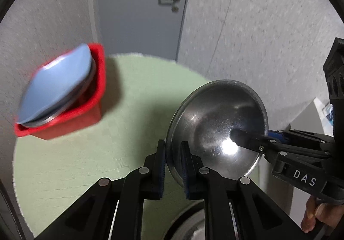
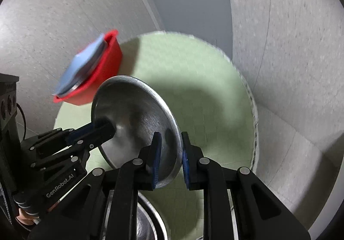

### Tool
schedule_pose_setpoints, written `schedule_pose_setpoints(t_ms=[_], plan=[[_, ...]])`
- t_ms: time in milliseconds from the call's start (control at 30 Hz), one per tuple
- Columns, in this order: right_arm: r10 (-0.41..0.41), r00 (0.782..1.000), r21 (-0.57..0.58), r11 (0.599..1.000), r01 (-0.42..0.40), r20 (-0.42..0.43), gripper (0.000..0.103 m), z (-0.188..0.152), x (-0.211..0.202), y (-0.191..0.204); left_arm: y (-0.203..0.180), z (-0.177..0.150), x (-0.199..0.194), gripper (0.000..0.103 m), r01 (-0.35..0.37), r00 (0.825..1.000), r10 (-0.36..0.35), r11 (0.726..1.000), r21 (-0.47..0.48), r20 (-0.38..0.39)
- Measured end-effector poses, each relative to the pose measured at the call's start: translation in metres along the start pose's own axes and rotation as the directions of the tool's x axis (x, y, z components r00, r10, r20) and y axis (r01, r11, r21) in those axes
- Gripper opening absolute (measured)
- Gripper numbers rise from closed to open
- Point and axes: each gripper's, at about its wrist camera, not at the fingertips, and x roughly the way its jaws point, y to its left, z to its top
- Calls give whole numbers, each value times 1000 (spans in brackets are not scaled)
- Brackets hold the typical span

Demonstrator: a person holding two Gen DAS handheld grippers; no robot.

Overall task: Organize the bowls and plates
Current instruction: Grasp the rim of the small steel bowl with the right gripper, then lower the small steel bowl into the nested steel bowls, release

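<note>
Steel bowl point(image 1: 217, 130) pinched between both tongs point(image 1: 173, 166) point(image 2: 169, 160).

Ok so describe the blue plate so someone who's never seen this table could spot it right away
Start at the round pale green table and look to its far left edge, where a red bin stands. The blue plate sits on edge inside it, in front of a metal plate. It is the only blue, matte dish; every other one is shiny steel.
</note>
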Motion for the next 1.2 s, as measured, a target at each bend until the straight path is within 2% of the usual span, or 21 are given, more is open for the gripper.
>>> schedule_pose_setpoints(t_ms=[200, 367, 533, 667, 833, 1100, 1200], plan=[[22, 999, -60, 998, -19, 44, 18, -7, -37, 17, -10, -29, -44, 10, -33, 997, 35, 999, -27, 68], [32, 999, -96, 995, -30, 22, 18, -29, -44, 24, -20, -65, -59, 10, -49, 997, 52, 997, -64, 51], [43, 999, -117, 992, -47, -31, 18, -55, -41, 23, -37, -99, -90, 10, -71, 997, 73, 993, -93, 19], [40, 997, -137, 989, -49, -64, 18, -75, -33, 24, -40, -114, -88, 10, -92, 996, 91, 990, -108, -7], [-1, 997, -177, 984, -12, -73, 18, -90, -24, 29, -54, -112, -75, 10, -113, 994, 111, 988, -107, -22], [-49, 997, -203, 978, 38, -53, 20, -100, -22, 34, -58, -121, -63, 11, -129, 991, 126, 987, -91, -43], [-64, 997, -215, 975, 54, -38, 19, -103, -22, 36, -57, -121, -63, 15, -129, 991, 126, 987, -95, -38]])
